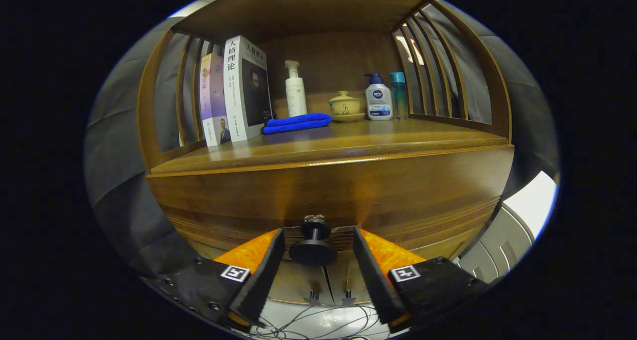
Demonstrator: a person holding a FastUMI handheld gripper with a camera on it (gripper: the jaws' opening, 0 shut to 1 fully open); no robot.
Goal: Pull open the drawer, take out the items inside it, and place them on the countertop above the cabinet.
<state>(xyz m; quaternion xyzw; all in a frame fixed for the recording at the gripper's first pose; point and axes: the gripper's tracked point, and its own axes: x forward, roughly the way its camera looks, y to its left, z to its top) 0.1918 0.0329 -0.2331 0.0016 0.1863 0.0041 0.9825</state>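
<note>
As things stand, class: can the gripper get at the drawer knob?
Probably yes. The gripper is open, its fingers flanking the drawer knob with a gap each side and nothing between them.

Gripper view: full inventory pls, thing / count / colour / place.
wooden cabinet: 1, brown, ahead of the fingers, drawer shut
round drawer knob: 1, dark, between the fingers, untouched
wooden countertop: 1, brown, above the drawer
upright books: 2, white and lilac covers, countertop's left end
folded blue cloth: 1, blue, beside the books
white pump bottle: 1, white, behind the cloth
lidded yellow cup on saucer: 1, yellow, centre back
white lotion bottle with blue pump: 1, right of the cup
teal bottle: 1, beside the lotion bottle
loose cables: several, dark, floor below the cabinet
gripper: 1, open, fingers either side of the knob
</note>
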